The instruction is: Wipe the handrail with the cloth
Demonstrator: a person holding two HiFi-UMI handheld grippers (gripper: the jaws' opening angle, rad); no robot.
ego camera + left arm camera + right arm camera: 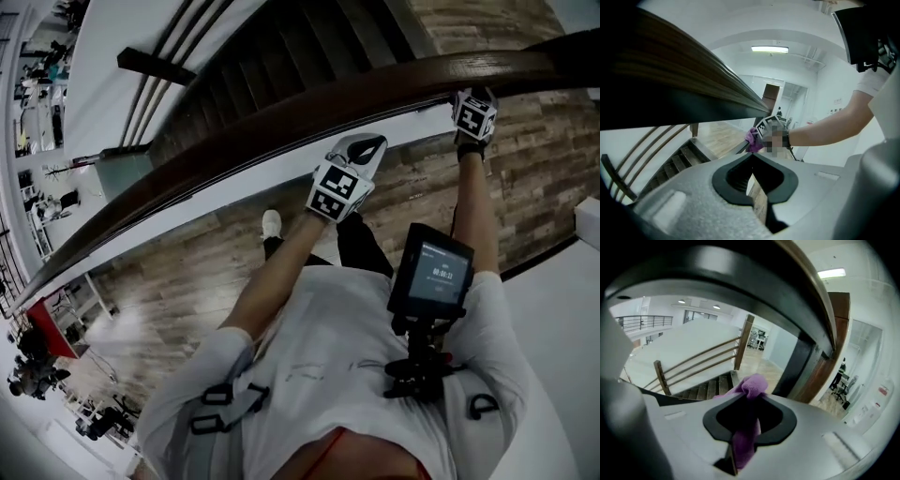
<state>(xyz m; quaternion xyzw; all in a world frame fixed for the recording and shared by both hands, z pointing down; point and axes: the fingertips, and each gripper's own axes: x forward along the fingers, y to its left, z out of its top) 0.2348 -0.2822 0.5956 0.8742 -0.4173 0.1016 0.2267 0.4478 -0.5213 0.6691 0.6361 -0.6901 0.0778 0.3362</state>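
The right gripper has its fingers closed tight on the purple cloth. A small tuft stands up above the tips and the rest hangs down between them. From the head view this gripper is up against the near edge of the dark wooden handrail, so the cloth is at the rail, though no view shows for certain that it presses on the wood. The left gripper has its fingers brought together on nothing and sits just under the rail, idle. The main risk is that so little cloth stands clear of the tips: if the gripper is tilted or pushed hard, the bare fingers rather than the fabric would likely rub the rail and scuff it. A long drag along the wood could also tug the cloth out of the grip, and it would then probably fall onto the stairs below. The rail curves, so a straight stroke may lose contact partway. The left gripper, being so near the rail, could knock against it.
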